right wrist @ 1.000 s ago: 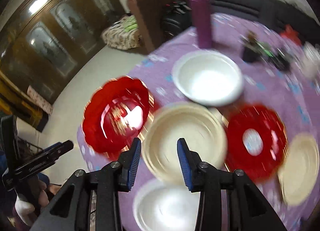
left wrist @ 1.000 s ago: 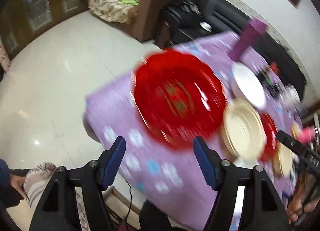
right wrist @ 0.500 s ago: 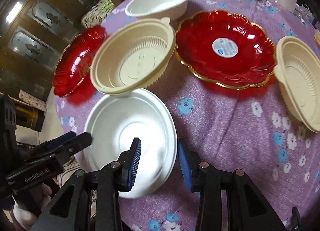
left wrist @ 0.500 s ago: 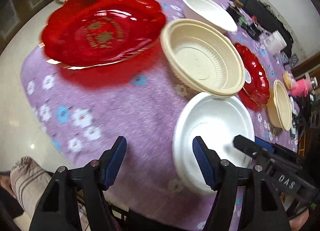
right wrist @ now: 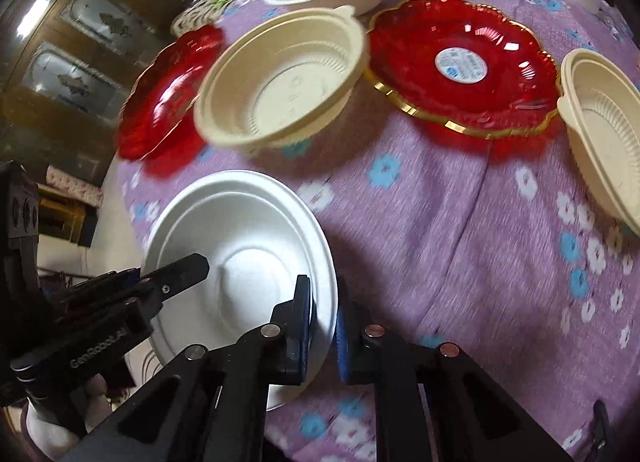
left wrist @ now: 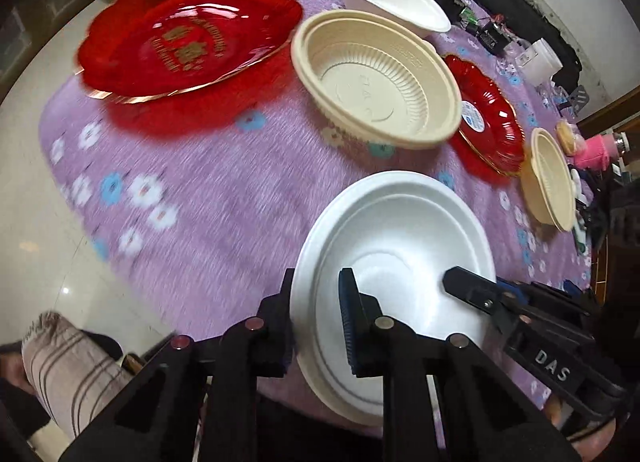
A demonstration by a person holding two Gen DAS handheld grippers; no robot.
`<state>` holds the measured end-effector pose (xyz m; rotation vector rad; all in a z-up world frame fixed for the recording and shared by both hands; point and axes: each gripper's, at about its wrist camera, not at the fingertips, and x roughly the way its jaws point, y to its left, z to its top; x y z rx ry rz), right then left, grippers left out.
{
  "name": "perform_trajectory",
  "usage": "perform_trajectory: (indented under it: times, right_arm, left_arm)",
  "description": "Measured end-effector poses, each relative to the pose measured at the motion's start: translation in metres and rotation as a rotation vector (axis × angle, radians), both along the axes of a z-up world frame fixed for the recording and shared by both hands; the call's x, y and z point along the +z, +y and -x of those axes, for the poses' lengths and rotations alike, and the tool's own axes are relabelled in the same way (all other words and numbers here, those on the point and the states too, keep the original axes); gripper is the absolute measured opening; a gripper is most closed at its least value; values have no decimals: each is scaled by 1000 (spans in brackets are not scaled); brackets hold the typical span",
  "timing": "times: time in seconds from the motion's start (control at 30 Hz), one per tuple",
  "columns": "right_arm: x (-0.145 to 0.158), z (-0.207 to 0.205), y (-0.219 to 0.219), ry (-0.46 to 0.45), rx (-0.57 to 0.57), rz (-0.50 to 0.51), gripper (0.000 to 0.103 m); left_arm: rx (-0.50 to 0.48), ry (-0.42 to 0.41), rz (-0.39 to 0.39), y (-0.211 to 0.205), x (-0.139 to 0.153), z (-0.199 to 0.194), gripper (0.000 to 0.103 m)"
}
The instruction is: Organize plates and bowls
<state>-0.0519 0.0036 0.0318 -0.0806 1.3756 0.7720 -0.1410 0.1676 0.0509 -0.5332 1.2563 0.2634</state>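
Both grippers now clamped on white bowl (left wrist: 400, 246) rim: left gripper (left wrist: 316, 326), right gripper (right wrist: 322, 326).

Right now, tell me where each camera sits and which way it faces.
Left wrist: rides the left gripper, low at the table's near edge, facing across the purple tablecloth; its fingers straddle the near white bowl's left rim; the right gripper enters from the right.
Right wrist: rides the right gripper, facing the same way; its fingers straddle that white bowl's right rim; the left gripper shows at left.
Shared: the white bowl, the cream bowl, both red plates.
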Motion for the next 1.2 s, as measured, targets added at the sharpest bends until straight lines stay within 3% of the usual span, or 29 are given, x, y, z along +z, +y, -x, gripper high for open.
perform_trajectory:
  times: [0.23,0.4,0.6,0.87,1.2]
  right_arm:
    - [25,37,11,-23,124,-68,13]
    - [51,56,35,-42,214,-159,13]
    - [90,74,63,-110,282,-263,13]
    - [121,52,90,-198,245,-310,13]
    - [102,-2,155,-195,123,-220,13]
  left_arm:
    - [108,-9,-16,10,29,52,19]
    - [198,-61,-116,22,74,92,19]
    - [254,-107,-224,42,115,106,19]
    - [221,-155,-242,77,129,74,19]
    - [117,-118,-225,144,98,1,19]
